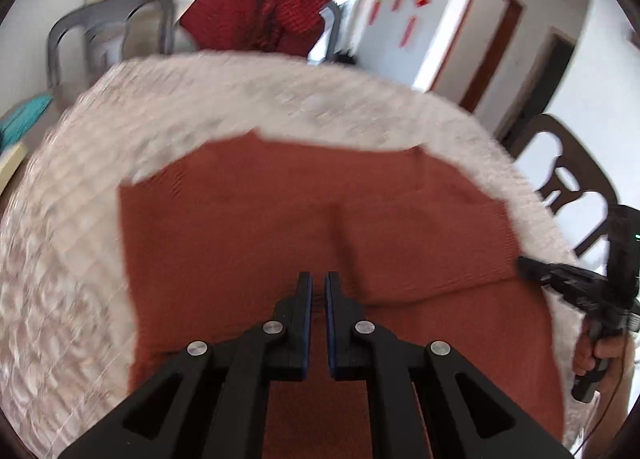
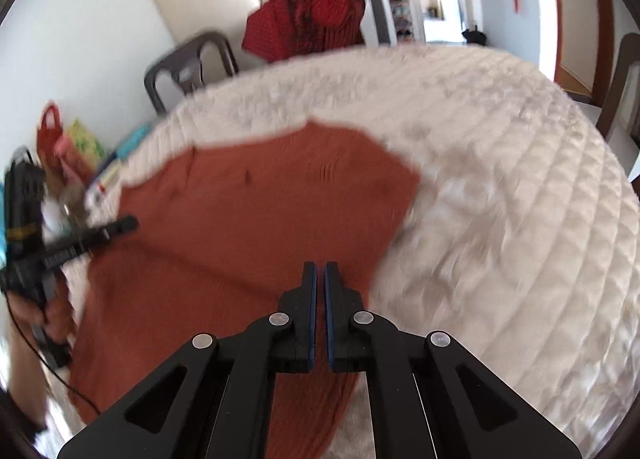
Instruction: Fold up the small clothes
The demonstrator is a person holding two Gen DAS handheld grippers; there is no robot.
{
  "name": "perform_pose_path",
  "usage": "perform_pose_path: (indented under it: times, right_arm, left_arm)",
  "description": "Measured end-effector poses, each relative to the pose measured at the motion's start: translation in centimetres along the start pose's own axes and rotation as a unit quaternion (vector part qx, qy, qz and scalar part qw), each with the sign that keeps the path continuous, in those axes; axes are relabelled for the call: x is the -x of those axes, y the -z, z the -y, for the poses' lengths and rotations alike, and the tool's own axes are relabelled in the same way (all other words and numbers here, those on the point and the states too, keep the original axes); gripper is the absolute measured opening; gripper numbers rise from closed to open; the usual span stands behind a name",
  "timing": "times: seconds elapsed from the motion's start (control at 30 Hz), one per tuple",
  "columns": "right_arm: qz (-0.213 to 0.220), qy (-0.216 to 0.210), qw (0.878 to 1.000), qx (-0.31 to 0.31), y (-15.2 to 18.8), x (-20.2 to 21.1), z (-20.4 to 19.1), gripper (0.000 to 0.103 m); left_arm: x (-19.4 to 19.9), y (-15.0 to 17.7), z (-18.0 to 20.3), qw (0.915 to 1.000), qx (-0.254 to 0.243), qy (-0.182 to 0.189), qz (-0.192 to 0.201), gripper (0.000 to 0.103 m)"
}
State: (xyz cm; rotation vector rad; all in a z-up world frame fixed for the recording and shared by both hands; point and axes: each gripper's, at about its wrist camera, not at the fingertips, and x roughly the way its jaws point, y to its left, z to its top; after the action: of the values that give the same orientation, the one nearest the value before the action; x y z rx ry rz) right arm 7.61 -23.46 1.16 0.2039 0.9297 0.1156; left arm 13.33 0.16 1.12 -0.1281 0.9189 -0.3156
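where any writing shows, blur hides it on the rust sweater [image 1: 280, 219].

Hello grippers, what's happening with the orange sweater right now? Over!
Left gripper shut, right gripper shut, both over the near edge, grip unclear. Rust-orange knit sweater lying on quilted white table cover. Nothing in the way.

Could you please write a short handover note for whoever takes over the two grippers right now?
Left gripper: shut; the frames do not show whether it pinches the garment.
Right gripper: shut, over the garment's near right edge; grip on cloth also unclear.
Garment: rust-coloured knit, spread on the white quilt, with a fold line already across it.
Done: it looks partly folded.
Left: probably the remaining folds, then smoothing. A red garment hangs on a chair behind the table.
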Motion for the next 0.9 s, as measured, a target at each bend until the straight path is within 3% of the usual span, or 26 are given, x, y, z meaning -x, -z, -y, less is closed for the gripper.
perform_pose_path:
  times: [0.07,0.23,0.37,0.57,0.63,0.73,0.9]
  right_arm:
    - [0.006,-0.005,1.0,-0.013,-0.1,0.2,0.2,0.002]
    - [0.032,-0.003,0.999,-0.002,-0.5,2.2,-0.5,0.003]
    - [0.019,0.003,1.0,-0.012,-0.5,1.0,-0.1,0.003]
    - [0.022,-0.003,1.0,-0.018,0.2,1.5,0.0,0.003]
    - [0.027,-0.003,1.0,-0.008,0.3,1.9,-0.3,0.003]
    - [0.0,0.001,1.0,-0.013,0.8,0.3,0.1,0.003]
    - [0.014,-0.001,1.0,-0.015,1.1,1.8,-0.3,0.003]
  left_arm:
    - [1.1,0.3,-0.6,0.9998,0.01,0.012,0.01,0.008]
    - [4.2,-0.1,-2.3,0.9978,0.017,-0.007,0.064,0.009]
    - [1.4,0.8,-4.8,0.9984,0.043,-0.031,0.018,0.01]
    - [4.1,1.3,-4.3,0.9974,0.04,-0.022,0.056,0.011]
    - [3.7,1.6,-4.7,0.9972,0.036,-0.039,0.053,0.022]
    - [3.0,2.0,-5.4,0.9972,0.048,-0.034,0.047,0.022]
    - [5.4,2.8,-4.5,0.9971,0.04,-0.03,0.058,0.025]
